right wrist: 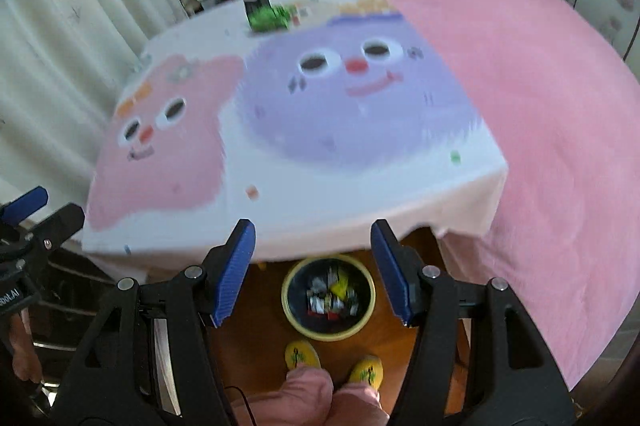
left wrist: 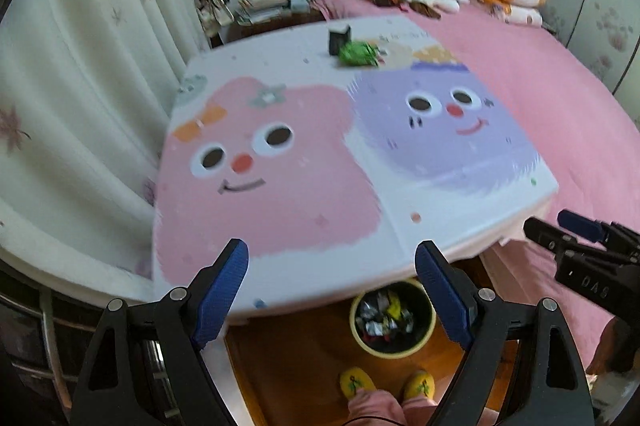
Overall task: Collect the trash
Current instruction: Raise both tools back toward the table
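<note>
Bedroom floor first: just below my grippers the yellow-rimmed bin [right wrist: 328, 296] sits on the wood with wrappers already in it, tucked under the near edge of the cartoon-printed table [left wrist: 304, 210]. I have the left gripper [left wrist: 332, 286] and the right gripper [right wrist: 312, 266] spread wide, side by side over that edge, nothing in either. What remains, a crumpled green wrapper [left wrist: 357, 53] touching a small dark packet [left wrist: 339, 40], lies well ahead at the table's far side, roughly central; I judge neither gripper clearly nearer.

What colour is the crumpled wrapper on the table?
Bright green wrapper, clearest in the left wrist view.
</note>
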The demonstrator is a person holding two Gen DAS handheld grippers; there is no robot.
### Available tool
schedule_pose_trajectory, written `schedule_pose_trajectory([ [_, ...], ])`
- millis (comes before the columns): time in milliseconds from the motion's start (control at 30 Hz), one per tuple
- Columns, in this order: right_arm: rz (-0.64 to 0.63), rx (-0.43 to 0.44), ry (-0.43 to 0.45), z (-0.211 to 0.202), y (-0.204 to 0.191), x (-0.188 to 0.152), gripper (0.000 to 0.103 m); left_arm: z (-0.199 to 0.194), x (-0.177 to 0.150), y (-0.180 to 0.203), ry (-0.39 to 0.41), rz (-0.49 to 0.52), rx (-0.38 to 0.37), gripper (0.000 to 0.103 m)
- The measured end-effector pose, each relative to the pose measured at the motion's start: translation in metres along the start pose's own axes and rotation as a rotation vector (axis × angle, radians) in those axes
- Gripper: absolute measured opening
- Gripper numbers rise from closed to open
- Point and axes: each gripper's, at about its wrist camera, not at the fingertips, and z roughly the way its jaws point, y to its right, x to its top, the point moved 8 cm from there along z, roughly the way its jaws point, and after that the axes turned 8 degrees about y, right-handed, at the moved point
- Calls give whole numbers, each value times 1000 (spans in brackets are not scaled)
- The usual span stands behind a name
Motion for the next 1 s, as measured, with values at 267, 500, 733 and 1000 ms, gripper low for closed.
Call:
schedule_pose_trajectory([
  [267, -62, -95, 104, -15, -30, 65, 57, -5, 36, -44, 59, -51, -16, 86],
  [500, -129, -67, 128, 5, -46, 128, 57, 10, 76, -60, 91, -88, -3, 86],
  [733, -212, 43, 113, 66, -56, 201, 57, 59, 125, -56, 58, -117, 53, 86],
  [1000, -380, 200, 26, 195, -57, 283, 57, 158, 194, -31, -13, -171, 153, 86],
])
